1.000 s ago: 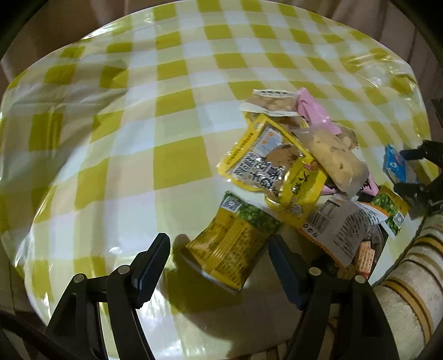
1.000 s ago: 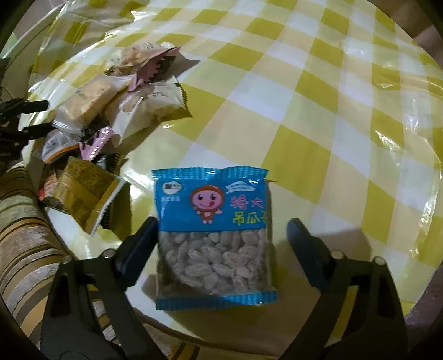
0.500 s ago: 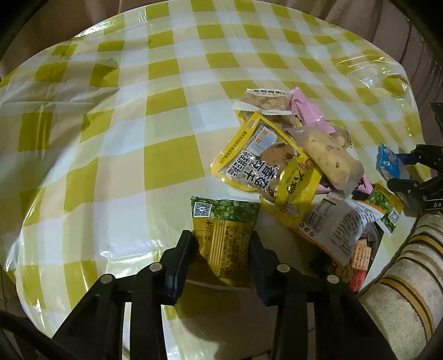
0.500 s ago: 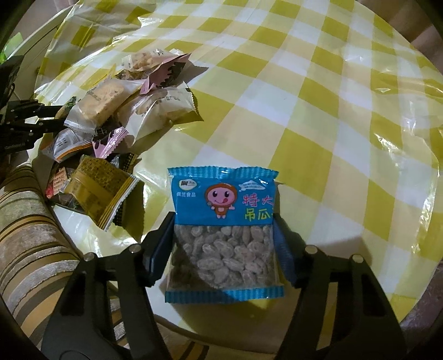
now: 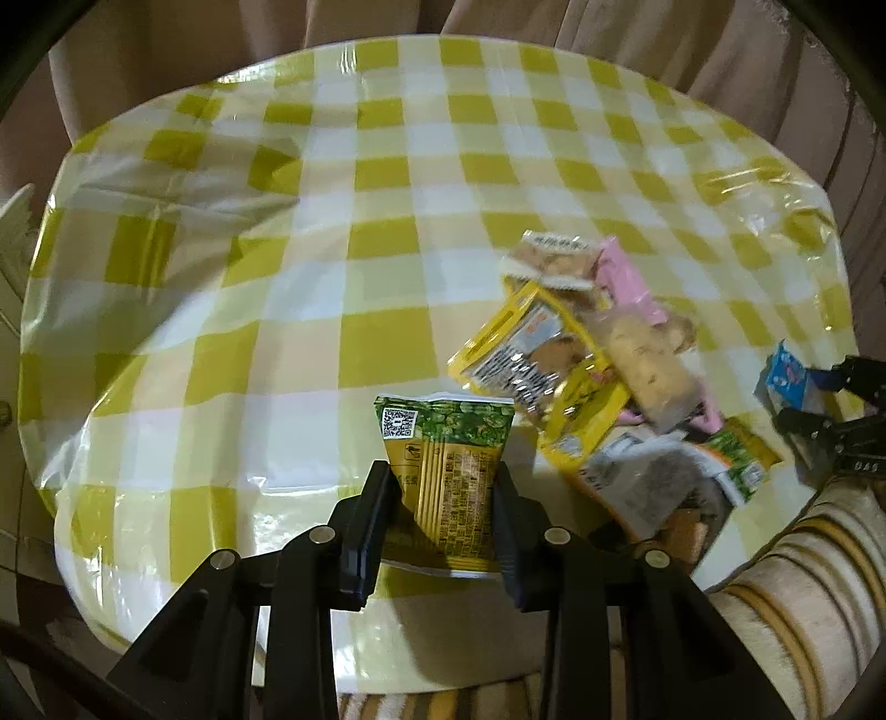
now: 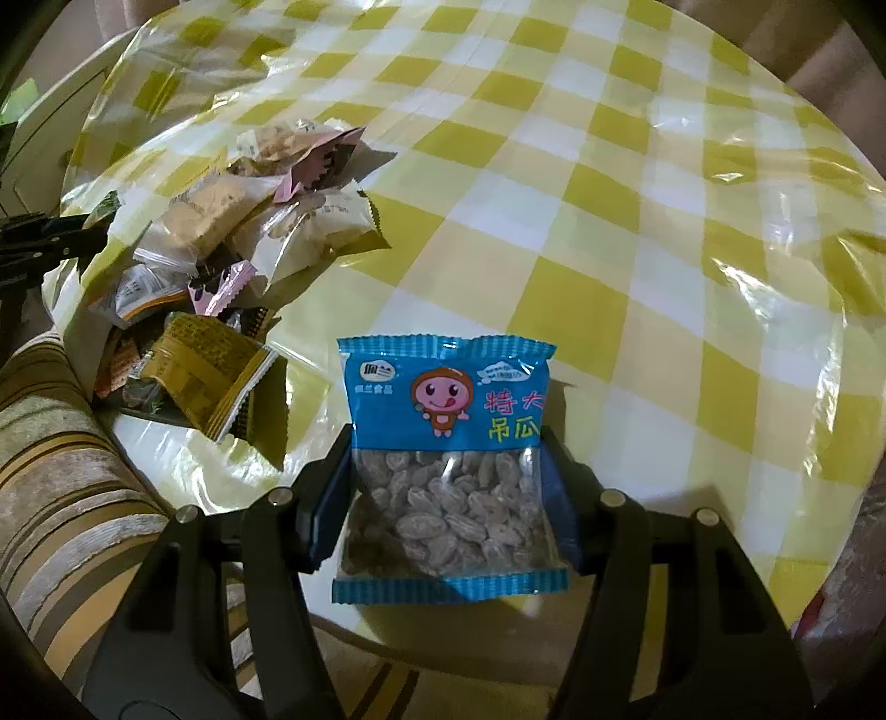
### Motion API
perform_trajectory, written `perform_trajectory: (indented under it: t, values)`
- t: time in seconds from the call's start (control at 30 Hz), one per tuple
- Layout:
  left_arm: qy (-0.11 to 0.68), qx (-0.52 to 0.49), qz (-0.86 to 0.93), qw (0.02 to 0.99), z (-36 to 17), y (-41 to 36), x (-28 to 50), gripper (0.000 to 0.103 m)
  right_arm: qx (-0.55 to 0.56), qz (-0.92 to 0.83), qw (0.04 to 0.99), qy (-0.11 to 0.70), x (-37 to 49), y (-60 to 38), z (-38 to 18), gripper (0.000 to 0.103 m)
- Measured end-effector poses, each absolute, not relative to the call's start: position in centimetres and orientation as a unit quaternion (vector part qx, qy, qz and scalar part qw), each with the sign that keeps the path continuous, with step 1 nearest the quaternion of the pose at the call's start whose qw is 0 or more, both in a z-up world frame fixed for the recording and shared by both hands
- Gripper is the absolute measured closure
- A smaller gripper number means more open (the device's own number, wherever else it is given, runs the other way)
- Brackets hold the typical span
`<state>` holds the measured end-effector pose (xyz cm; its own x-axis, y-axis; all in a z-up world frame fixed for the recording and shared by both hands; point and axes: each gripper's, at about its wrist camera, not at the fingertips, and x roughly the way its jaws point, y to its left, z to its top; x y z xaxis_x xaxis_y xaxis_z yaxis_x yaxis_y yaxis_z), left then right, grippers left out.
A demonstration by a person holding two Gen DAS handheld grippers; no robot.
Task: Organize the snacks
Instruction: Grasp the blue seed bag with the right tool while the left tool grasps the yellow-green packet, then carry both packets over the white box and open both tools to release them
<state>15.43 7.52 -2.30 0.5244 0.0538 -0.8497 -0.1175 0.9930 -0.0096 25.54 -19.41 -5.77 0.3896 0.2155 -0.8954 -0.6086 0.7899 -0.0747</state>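
Note:
My left gripper [image 5: 443,471] is shut on a yellow and green snack packet [image 5: 448,471] and holds it lifted over the near edge of the round table [image 5: 277,304]. My right gripper [image 6: 446,448] is shut on a blue packet of seeds [image 6: 448,471], also lifted above the table [image 6: 637,249]. A pile of snack packets [image 5: 581,360] lies to the right in the left wrist view; it also shows at the left in the right wrist view [image 6: 249,238]. The right gripper with the blue packet [image 5: 792,376] shows at the far right of the left wrist view.
The table has a yellow and white checked cloth under clear plastic. A striped cushion [image 5: 803,581] lies against the near table edge; it also shows in the right wrist view [image 6: 61,498]. Beige curtains [image 5: 664,33] hang behind the table.
Both grippers went from open around their packets to shut on them. Both packets have lifted off the table, and the views have pulled back and up.

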Motion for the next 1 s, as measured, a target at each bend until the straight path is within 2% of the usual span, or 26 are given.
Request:
perform_trajectory:
  t: [0.67,1.0]
  values:
    - [0.462,0.017,-0.046,0.885,1.3,-4.3,15.9,0.068,-0.087,0.202,0.851,0.476,22.7,-27.8,-1.3,0.038]
    - [0.456,0.055,-0.129,0.879,2.4,-12.4,16.9,0.068,-0.039,0.131,0.866,0.481,21.3,-35.7,-0.9,0.038]
